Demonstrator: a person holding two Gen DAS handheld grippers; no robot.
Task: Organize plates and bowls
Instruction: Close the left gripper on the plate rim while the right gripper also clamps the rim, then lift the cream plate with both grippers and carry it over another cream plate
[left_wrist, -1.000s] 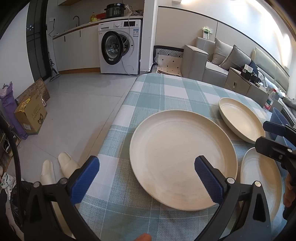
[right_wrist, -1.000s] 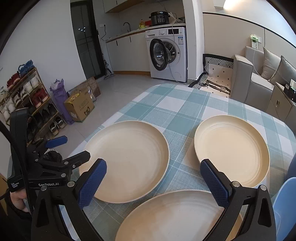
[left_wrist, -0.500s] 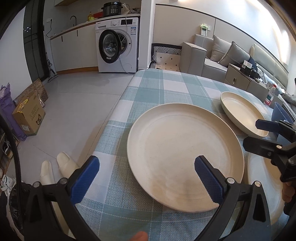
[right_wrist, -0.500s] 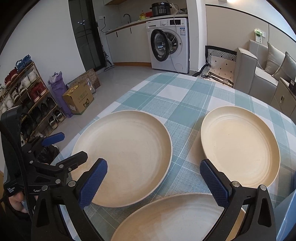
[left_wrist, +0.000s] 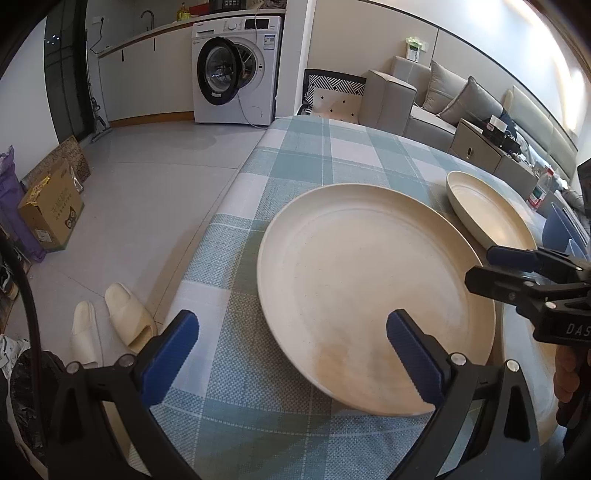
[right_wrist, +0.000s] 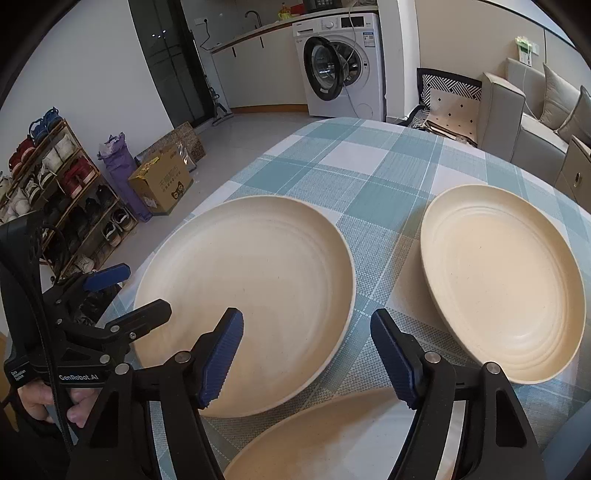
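**Plates spread on the checked cloth**

Three cream plates lie on the tablecloth (right_wrist: 369, 177): the large plate (left_wrist: 369, 288) near the table's left edge, a second plate (right_wrist: 498, 284) beside it to the right, a third plate (right_wrist: 332, 439) nearest. The left gripper (left_wrist: 291, 347) gapes wide over the large plate's near rim, holding nothing. The right gripper (right_wrist: 306, 354) stands partly open, empty, above the third plate.

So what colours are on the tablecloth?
Teal-green and white checks on the tablecloth, best seen from the right wrist.
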